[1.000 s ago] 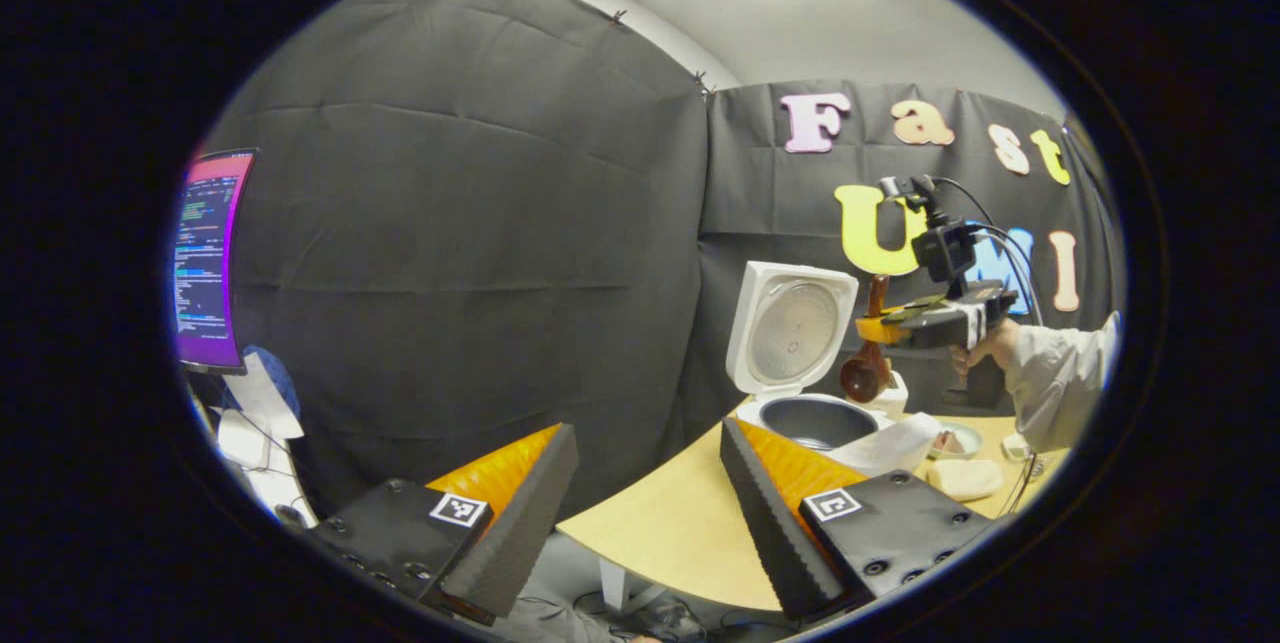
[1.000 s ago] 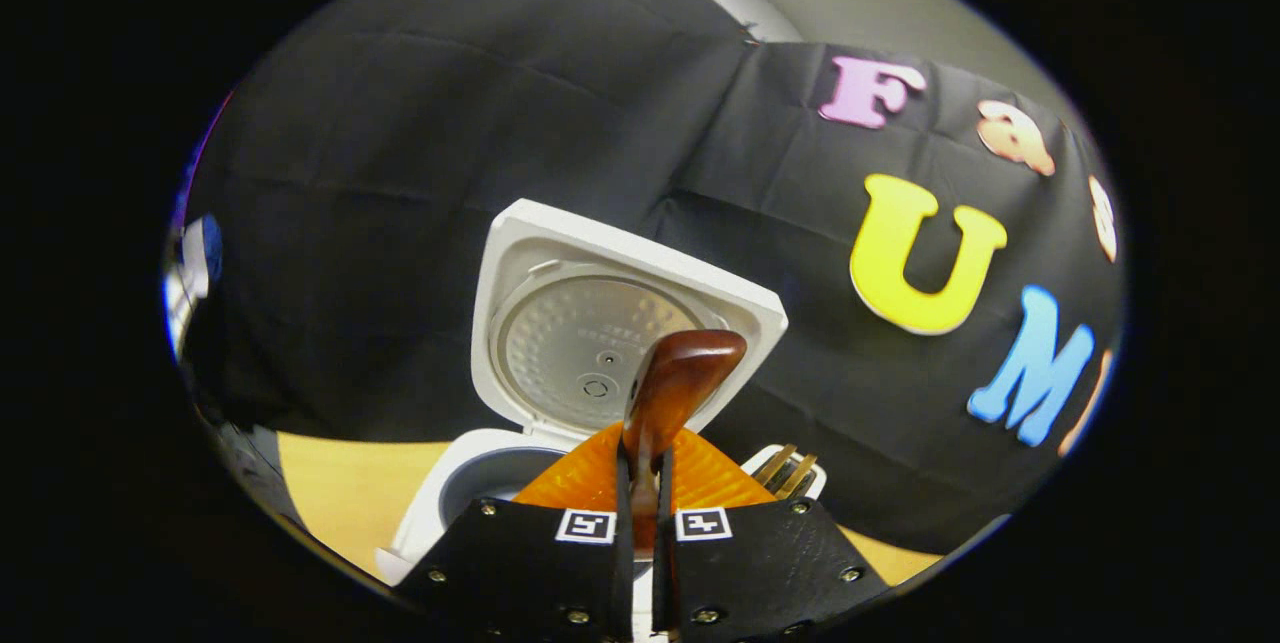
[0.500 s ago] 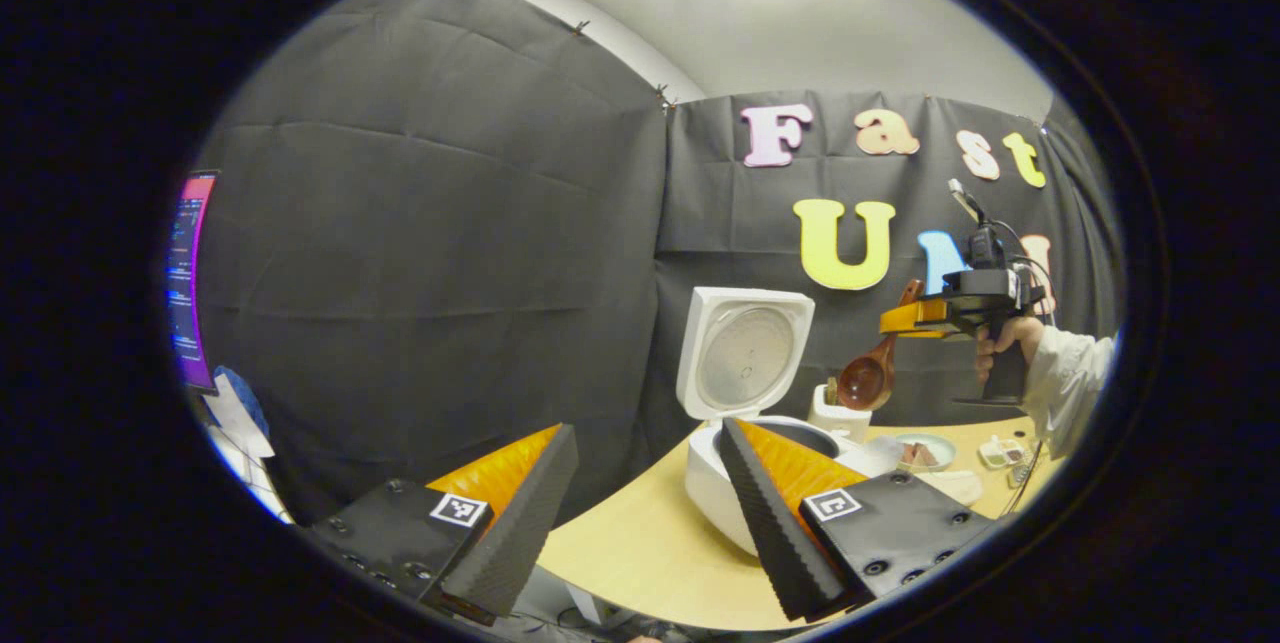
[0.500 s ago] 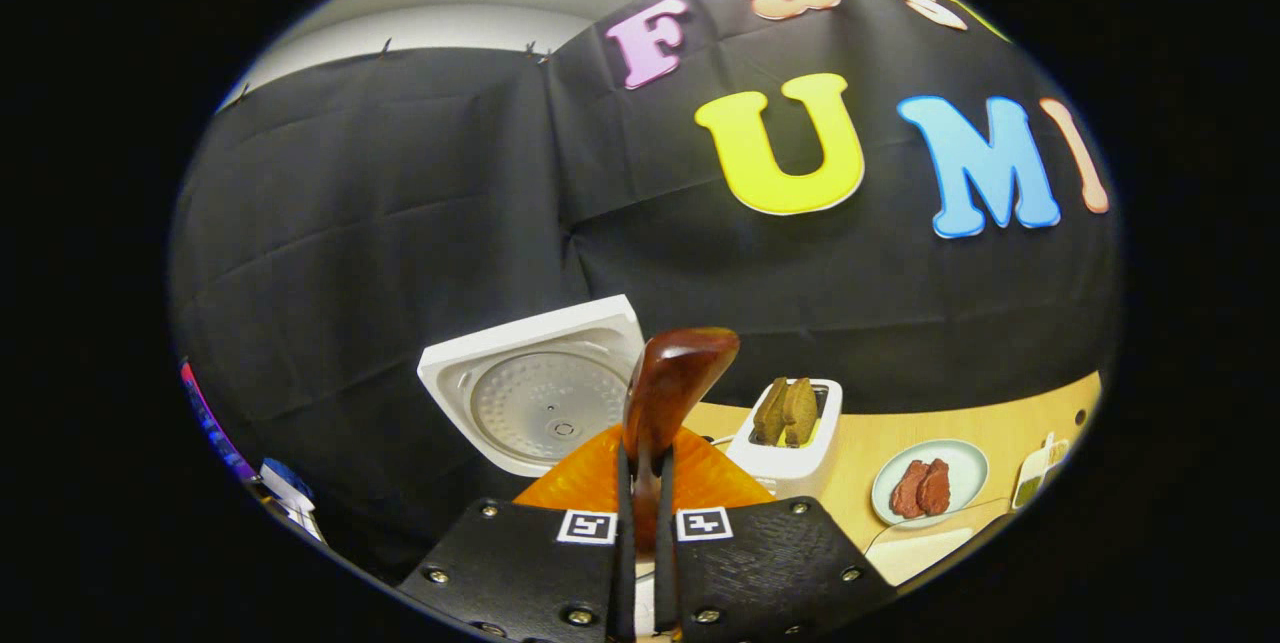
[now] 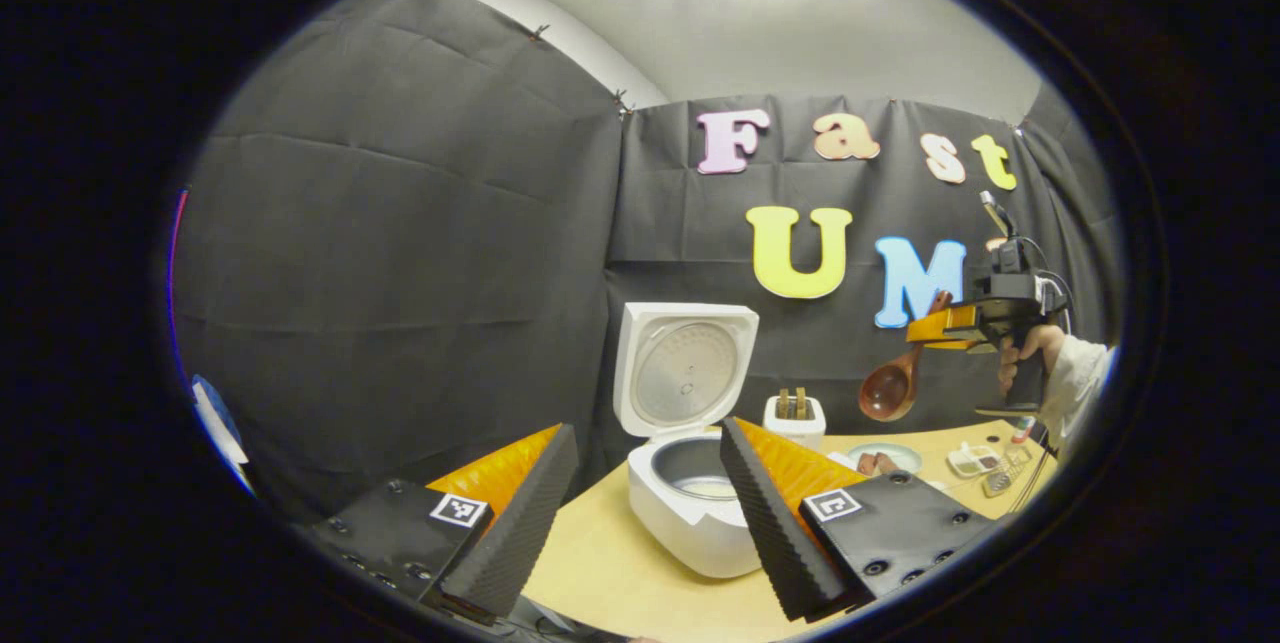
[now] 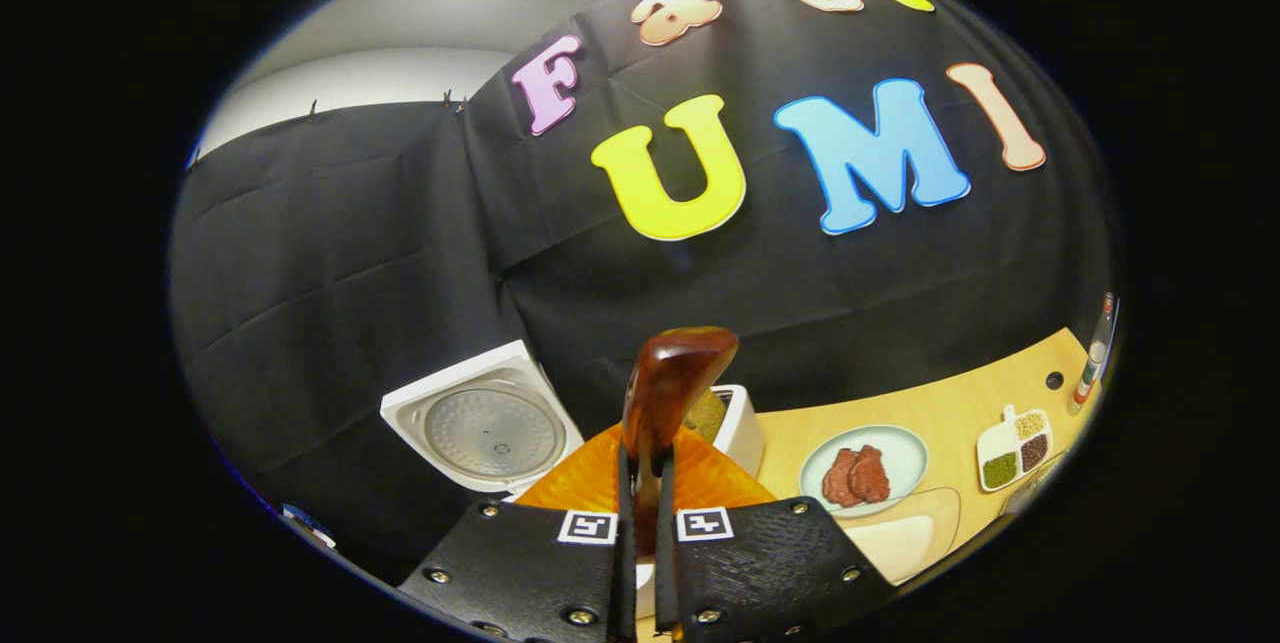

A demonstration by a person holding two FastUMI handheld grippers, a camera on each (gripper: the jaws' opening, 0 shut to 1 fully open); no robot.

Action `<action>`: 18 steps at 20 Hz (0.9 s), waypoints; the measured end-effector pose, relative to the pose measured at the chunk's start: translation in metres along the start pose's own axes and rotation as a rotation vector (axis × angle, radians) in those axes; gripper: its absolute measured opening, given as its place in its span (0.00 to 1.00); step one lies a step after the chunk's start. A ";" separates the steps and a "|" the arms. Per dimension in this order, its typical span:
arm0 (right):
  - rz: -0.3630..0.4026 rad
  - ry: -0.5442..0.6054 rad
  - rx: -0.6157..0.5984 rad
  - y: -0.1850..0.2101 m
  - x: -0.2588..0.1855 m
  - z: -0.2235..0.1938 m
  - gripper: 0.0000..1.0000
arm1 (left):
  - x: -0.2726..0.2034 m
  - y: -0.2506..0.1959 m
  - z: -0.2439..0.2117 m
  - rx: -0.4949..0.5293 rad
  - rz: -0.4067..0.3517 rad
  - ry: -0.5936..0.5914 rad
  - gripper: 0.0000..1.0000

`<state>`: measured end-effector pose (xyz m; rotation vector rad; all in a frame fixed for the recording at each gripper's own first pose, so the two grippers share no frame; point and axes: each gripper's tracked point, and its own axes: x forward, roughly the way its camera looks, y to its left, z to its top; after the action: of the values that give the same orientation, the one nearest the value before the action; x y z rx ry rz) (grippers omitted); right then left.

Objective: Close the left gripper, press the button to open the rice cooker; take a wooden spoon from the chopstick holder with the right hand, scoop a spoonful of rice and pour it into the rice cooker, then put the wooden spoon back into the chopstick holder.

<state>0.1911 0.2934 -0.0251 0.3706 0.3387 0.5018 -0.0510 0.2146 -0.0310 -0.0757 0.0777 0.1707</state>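
Left gripper view: the left gripper (image 5: pixel 640 493) is held low at the near edge of the worktop (image 5: pixel 610 573), its jaws spread wide apart and holding nothing. Beyond them stands the rice cooker (image 5: pixel 690 513), its lid (image 5: pixel 685 368) raised upright and its inner pot (image 5: pixel 695 468) exposed. Just behind and to the right of the cooker stands the chopstick holder (image 5: pixel 795 420), with utensil ends showing at its top. Farther right, above the worktop, a hand (image 5: pixel 1025 353) holds the right gripper (image 5: pixel 940 328), from which the wooden spoon (image 5: pixel 893 385) hangs with its bowl lowest, in the air above and right of the holder.

Right gripper view: the jaws of the right gripper (image 6: pixel 645 513) are pressed onto the handle of the wooden spoon (image 6: pixel 670 388), which rises between them. The chopstick holder (image 6: pixel 738 428) lies just behind the spoon, partly hidden by it. The cooker's open lid (image 6: pixel 480 423) is at lower left. To the right on the worktop (image 6: pixel 960 413) lie a plate (image 6: pixel 895 448) carrying two reddish pieces and a small divided dish (image 6: pixel 1015 433) of grains.
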 end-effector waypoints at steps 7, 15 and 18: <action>-0.144 -0.035 0.017 -0.087 -0.039 0.012 0.07 | 0.012 -0.045 0.004 -0.005 -0.057 -0.002 0.99; -0.354 -0.086 -0.016 -0.192 -0.094 0.029 0.07 | 0.026 -0.095 0.016 0.007 -0.117 -0.016 0.99; -0.451 -0.098 -0.063 -0.233 -0.118 0.030 0.07 | 0.027 -0.110 0.017 0.019 -0.130 -0.018 0.99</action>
<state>0.1989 0.0351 -0.0710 0.2456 0.2993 0.0518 -0.0042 0.1126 -0.0085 -0.0605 0.0565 0.0408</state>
